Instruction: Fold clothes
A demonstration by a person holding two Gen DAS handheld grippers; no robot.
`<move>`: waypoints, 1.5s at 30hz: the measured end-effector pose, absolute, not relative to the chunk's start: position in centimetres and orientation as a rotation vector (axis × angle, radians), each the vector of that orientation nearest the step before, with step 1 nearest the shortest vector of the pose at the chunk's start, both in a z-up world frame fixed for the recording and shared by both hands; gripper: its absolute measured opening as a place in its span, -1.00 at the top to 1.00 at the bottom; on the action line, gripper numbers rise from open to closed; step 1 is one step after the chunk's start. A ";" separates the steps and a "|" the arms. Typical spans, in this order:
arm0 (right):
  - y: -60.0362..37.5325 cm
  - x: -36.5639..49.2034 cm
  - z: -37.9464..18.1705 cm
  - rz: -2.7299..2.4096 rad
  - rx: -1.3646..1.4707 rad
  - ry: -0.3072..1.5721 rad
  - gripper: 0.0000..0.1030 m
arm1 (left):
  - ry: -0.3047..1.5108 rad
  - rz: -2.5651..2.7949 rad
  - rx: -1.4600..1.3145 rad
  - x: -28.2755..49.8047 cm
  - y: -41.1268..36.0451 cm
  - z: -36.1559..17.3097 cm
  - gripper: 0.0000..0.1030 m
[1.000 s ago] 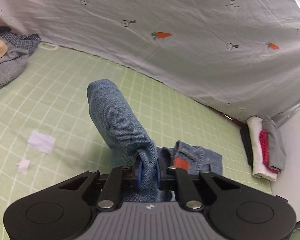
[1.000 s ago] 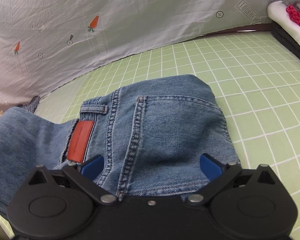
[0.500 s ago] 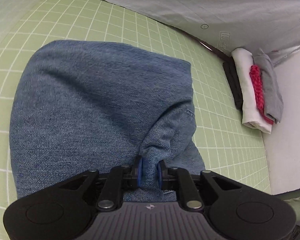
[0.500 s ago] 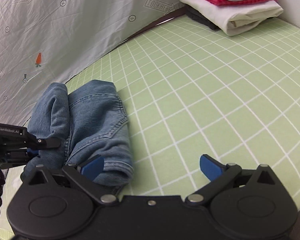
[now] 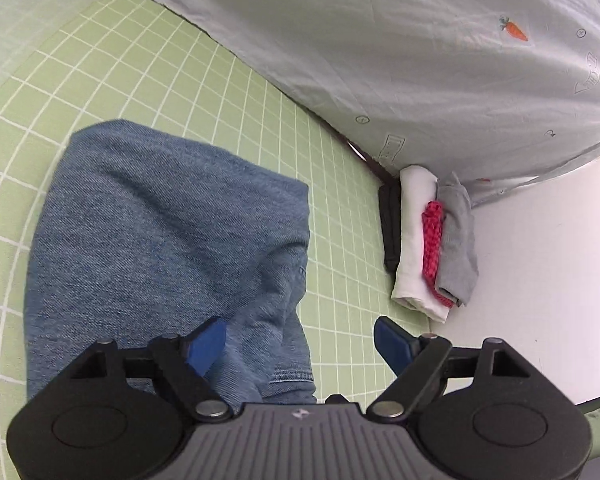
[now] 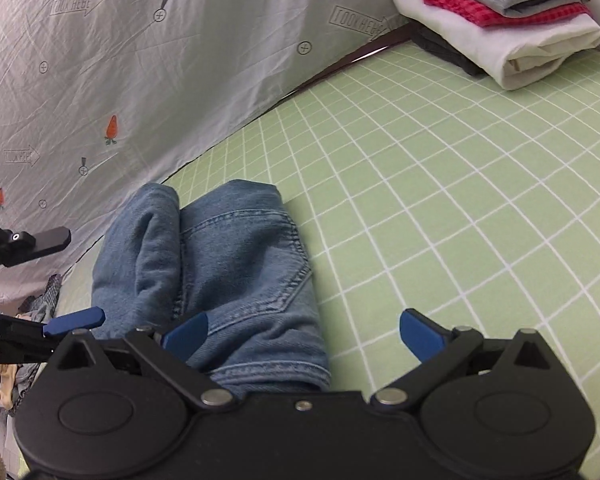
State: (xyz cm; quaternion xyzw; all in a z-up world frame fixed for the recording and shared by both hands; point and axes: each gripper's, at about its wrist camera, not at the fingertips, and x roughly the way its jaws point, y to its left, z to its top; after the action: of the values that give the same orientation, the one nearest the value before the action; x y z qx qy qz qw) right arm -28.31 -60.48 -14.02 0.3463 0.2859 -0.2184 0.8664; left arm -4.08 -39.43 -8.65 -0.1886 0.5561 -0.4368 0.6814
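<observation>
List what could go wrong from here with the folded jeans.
1. The left gripper has just been opening, and the folded jeans look bulgy, so the top layer may spring open.
2. With denim between its open pads, the right gripper may snag it.
3. Carried loosely to the stack of folded clothes, the fold may unroll.

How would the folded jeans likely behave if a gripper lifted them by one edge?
The folded jeans would probably droop and unfold: the denim lies in soft rolls and creases. Thick stacked layers suggest fair weight. The coarse weave should resist slipping.
</observation>
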 end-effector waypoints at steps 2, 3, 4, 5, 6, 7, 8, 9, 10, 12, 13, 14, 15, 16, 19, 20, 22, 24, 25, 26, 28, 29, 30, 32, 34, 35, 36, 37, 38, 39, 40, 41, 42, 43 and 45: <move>-59.9 -26.9 -13.7 -0.412 0.711 0.596 -1.00 | 1.211 -0.933 -0.417 -3.8 -37.8 -8.2 -0.66; -59.6 -26.2 -13.6 -0.389 0.711 0.594 -1.00 | 1.210 -0.898 -0.411 -3.5 -37.0 -8.2 -0.66; -59.3 -25.5 -13.6 -0.367 0.715 0.590 -1.00 | 1.208 -0.863 -0.404 -3.3 -36.1 -8.2 -0.66; -59.1 -24.9 -13.6 -0.343 0.723 0.587 -1.00 | 1.209 -0.829 -0.400 -3.0 -35.3 -8.3 -0.66; -58.8 -24.3 -13.6 -0.320 0.731 0.584 -0.99 | 1.219 -0.799 -0.407 -2.7 -34.3 -8.6 -0.66; -58.4 -23.6 -13.7 -0.296 0.738 0.581 -0.97 | 1.229 -0.770 -0.417 -2.5 -33.3 -8.8 -0.66; -58.1 -23.0 -13.7 -0.280 0.733 0.581 -0.88 | 1.239 -0.746 -0.440 -2.2 -32.2 -9.1 -0.66; -57.7 -22.4 -13.7 -0.267 0.724 0.581 -0.73 | 1.247 -0.731 -0.467 -2.0 -31.4 -9.4 -0.66; -57.5 -21.8 -13.7 -0.248 0.724 0.586 -0.60 | 1.255 -0.716 -0.492 -1.8 -30.5 -9.6 -0.66; -57.1 -20.7 -14.0 -0.222 0.742 0.602 -0.08 | 1.261 -0.687 -0.508 -1.5 -29.2 -9.9 -0.66; -56.9 -20.2 -14.2 -0.212 0.747 0.610 -0.08 | 1.262 -0.675 -0.508 -1.3 -28.7 -10.0 -0.66; -56.7 -19.7 -14.3 -0.201 0.750 0.618 -0.04 | 1.259 -0.666 -0.505 -1.2 -28.3 -10.0 -0.66; -56.4 -19.2 -14.5 -0.190 0.752 0.626 -0.03 | 1.256 -0.659 -0.502 -1.0 -27.9 -9.9 -0.66; -56.4 -18.9 -14.7 -0.196 0.759 0.636 -0.03 | 1.254 -0.656 -0.504 -0.9 -27.7 -9.9 -0.66; -56.6 -18.2 -15.3 -0.231 0.797 0.666 0.29 | 1.254 -0.648 -0.497 -0.6 -27.3 -9.9 -0.66; -57.0 -18.3 -15.5 -0.235 0.830 0.663 0.41 | 1.254 -0.646 -0.491 -0.5 -27.4 -10.0 -0.66; -57.9 -18.8 -15.9 -0.228 0.908 0.641 0.69 | 1.256 -0.643 -0.491 -0.4 -27.4 -10.1 -0.66; -58.4 -19.8 -15.4 -0.210 0.945 0.566 0.78 | 1.255 -0.643 -0.494 -0.3 -27.6 -10.2 -0.66; -58.5 -20.3 -14.5 -0.201 0.933 0.514 0.78 | 1.247 -0.641 -0.490 -0.3 -27.8 -10.1 -0.66; -58.6 -20.8 -13.4 -0.192 0.915 0.461 0.79 | 1.238 -0.639 -0.485 -0.2 -28.0 -10.0 -0.66; -59.3 -22.1 -10.9 -0.182 0.896 0.356 0.79 | 1.216 -0.643 -0.478 -0.2 -28.5 -9.7 -0.66; -59.9 -22.8 -9.7 -0.183 0.891 0.315 0.80 | 1.207 -0.649 -0.474 -0.1 -28.8 -9.7 -0.66; -60.6 -23.4 -8.9 -0.192 0.886 0.295 0.79 | 1.212 -0.651 -0.460 -0.1 -29.4 -9.9 -0.66; -61.9 -24.0 -8.8 -0.232 0.862 0.325 0.79 | 1.220 -0.656 -0.432 0.0 -30.6 -10.2 -0.67; -62.7 -23.3 -10.6 -0.328 0.791 0.486 0.72 | 1.228 -0.661 -0.404 0.0 -31.8 -10.6 -0.67; -63.0 -22.8 -12.1 -0.392 0.772 0.583 0.65 | 1.234 -0.663 -0.390 0.0 -32.3 -10.8 -0.67; -63.2 -22.7 -13.6 -0.440 0.777 0.658 0.57 | 1.246 -0.665 -0.371 0.1 -33.0 -11.0 -0.67; -63.4 -22.8 -14.7 -0.448 0.799 0.685 0.45 | 1.259 -0.672 -0.347 0.2 -33.8 -11.4 -0.67; -63.7 -23.0 -15.1 -0.445 0.821 0.679 0.30 | 1.270 -0.678 -0.322 0.3 -34.6 -11.7 -0.67; -64.0 -23.3 -15.4 -0.442 0.844 0.668 0.11 | 1.277 -0.679 -0.298 0.4 -35.2 -12.0 -0.68; -64.4 -23.1 -15.4 -0.433 0.848 0.668 0.02 | 1.283 -0.680 -0.274 0.6 -35.8 -12.2 -0.68; -64.8 -22.8 -15.3 -0.420 0.839 0.675 -0.14 | 1.290 -0.681 -0.250 0.7 -36.4 -12.5 -0.68; -65.3 -22.3 -15.3 -0.408 0.827 0.686 -0.25 | 1.295 -0.682 -0.229 0.8 -37.0 -12.7 -0.70; -65.8 -21.8 -15.4 -0.396 0.815 0.697 -0.30 | 1.296 -0.683 -0.218 1.0 -37.4 -12.8 -0.73; -66.3 -20.9 -15.9 -0.355 0.821 0.714 -0.38 | 1.300 -0.690 -0.199 1.1 -38.3 -13.1 -0.79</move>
State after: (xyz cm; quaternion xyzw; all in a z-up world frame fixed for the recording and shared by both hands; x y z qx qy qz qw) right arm -20.85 -66.33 -15.90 0.3887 0.3379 -0.1679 0.8406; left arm 1.09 -38.28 -13.14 -0.0904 0.5920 -0.3142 0.7366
